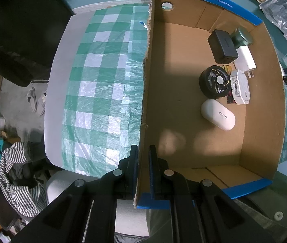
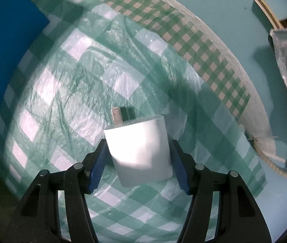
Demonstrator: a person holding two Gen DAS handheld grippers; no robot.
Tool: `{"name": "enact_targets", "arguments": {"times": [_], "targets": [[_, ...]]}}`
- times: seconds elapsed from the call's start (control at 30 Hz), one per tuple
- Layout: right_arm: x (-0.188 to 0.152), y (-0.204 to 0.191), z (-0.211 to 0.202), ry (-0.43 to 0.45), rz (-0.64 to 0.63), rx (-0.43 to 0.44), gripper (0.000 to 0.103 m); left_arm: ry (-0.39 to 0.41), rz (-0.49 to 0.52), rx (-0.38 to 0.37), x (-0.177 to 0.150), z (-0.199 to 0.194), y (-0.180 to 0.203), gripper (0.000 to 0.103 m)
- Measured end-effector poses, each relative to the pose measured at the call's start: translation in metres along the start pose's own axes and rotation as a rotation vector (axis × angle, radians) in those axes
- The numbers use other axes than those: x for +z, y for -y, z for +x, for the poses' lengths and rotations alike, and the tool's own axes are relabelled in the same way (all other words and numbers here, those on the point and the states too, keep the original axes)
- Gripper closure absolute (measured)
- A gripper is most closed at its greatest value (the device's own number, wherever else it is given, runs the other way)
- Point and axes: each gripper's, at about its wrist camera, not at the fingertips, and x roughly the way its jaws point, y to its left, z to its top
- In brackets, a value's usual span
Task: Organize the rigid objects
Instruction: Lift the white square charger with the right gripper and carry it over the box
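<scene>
On the checked cloth (image 2: 66, 93), between the pads of the right gripper (image 2: 138, 165), lay a white plug adapter (image 2: 141, 151), prongs pointing away from the camera. The pads stood spread to either side of it; the left pad looked at or near its edge, a narrow gap showed at the right pad, and no firm pinch could be confirmed. The adapter therefore appeared to rest on the cloth, not yet lifted. Left of it, the blue outer wall of the box (image 2: 5, 60) was near. The left gripper (image 1: 143, 170) was pressed together on the box's side wall (image 1: 146, 93), pinching the cardboard and evidently steadying it. Inside the box, grouped toward the far right corner, were a white oval case (image 1: 218, 114), a black fan (image 1: 214, 84), a white octagonal device (image 1: 239, 87), a second white charger (image 1: 245, 59), a black block (image 1: 222, 46) and a green round item (image 1: 241, 37). Judged from this, most of the sorting was done; the adapter remained to be gripped, carried and set in the box. No other loose object was seen on the cloth.
</scene>
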Motion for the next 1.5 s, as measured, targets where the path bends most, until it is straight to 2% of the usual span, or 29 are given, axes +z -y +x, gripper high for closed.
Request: {"name": "enact_targets", "arguments": {"times": [0.13, 0.53, 0.73, 1.13, 1.5], "targets": [[-0.001, 0.003, 0.001, 0.008, 0.063, 0.052, 0.051, -0.001, 0.002, 0.002, 0.0, 0.0, 0.0, 0.095], [-0.013, -0.017, -0.003, 0.038, 0.202, 0.147, 0.051, -0.004, 0.012, 0.0, -0.001, 0.0, 0.001, 0.095], [-0.02, -0.031, -0.01, 0.043, 0.226, 0.173, 0.051, -0.005, 0.018, -0.001, 0.0, 0.0, 0.002, 0.095], [-0.028, -0.061, -0.049, 0.117, 0.245, 0.228, 0.051, 0.001, 0.02, -0.01, -0.002, -0.001, 0.001, 0.094], [-0.013, -0.097, -0.106, 0.189, 0.172, 0.244, 0.051, 0.001, 0.039, -0.018, -0.003, -0.002, 0.0, 0.094]]}}
